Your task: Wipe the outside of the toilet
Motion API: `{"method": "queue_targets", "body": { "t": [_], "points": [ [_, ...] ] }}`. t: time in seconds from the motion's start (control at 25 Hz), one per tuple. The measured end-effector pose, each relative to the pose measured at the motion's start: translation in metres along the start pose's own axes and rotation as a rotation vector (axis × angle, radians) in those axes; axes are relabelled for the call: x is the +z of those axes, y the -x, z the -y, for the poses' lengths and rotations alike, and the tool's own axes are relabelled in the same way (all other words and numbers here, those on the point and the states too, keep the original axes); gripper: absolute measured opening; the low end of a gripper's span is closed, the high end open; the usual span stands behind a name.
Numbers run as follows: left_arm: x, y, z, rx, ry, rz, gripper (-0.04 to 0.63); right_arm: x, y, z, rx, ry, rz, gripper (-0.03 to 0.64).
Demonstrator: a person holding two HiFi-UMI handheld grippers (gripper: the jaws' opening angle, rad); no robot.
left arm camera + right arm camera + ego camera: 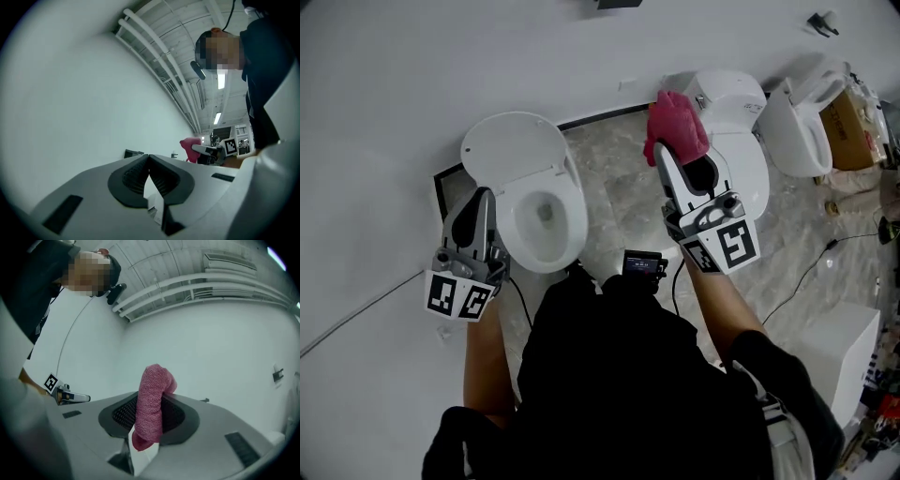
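A white toilet (546,220) with its lid raised stands on the marble floor, left of centre in the head view. My left gripper (484,202) hangs beside its left rim, shut with nothing between the jaws; in the left gripper view the left gripper (149,161) points up at the wall. My right gripper (667,155) is shut on a pink cloth (675,126), held up above a second white toilet (733,141). In the right gripper view the pink cloth (151,405) stands upright between the pads, with the right gripper (150,404) aimed at the wall.
A third toilet (802,127) and a cardboard box (846,131) stand at the far right. Black cables (811,267) trail over the floor near a white cabinet (848,352). A white wall runs behind all the toilets.
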State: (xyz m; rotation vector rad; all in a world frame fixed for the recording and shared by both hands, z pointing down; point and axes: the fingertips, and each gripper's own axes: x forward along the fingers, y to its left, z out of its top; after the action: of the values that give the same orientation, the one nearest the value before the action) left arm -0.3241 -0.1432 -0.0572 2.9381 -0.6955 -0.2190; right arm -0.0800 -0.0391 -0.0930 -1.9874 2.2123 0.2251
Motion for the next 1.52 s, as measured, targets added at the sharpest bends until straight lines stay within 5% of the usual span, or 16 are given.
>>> {"method": "queue_targets", "body": {
  "t": [0.28,0.48,0.76,1.0,1.32,1.52],
  "points": [
    [0.000,0.038,0.065,0.095,-0.053,-0.020,0.016,-0.028,0.059,-0.032,0.147,-0.071,-0.073,0.126],
    [-0.033,0.070,0.118,0.136,-0.040,-0.115,0.016,-0.052,0.114,-0.054,0.240,-0.078,-0.117,0.127],
    [-0.069,0.114,0.168,0.136,0.039,-0.167,0.016,-0.079,0.169,-0.083,0.219,-0.156,-0.177,0.127],
    [-0.046,0.124,0.164,0.196,-0.037,-0.157,0.016,-0.061,0.183,-0.104,0.178,-0.128,-0.221,0.127],
    [-0.040,0.254,0.157,0.258,-0.123,-0.136,0.016,-0.044,0.238,-0.217,0.073,-0.074,-0.230,0.127],
    [-0.049,0.334,0.165,0.233,-0.064,-0.132,0.015,-0.039,0.284,-0.278,0.025,-0.075,-0.257,0.127]
  ]
}}
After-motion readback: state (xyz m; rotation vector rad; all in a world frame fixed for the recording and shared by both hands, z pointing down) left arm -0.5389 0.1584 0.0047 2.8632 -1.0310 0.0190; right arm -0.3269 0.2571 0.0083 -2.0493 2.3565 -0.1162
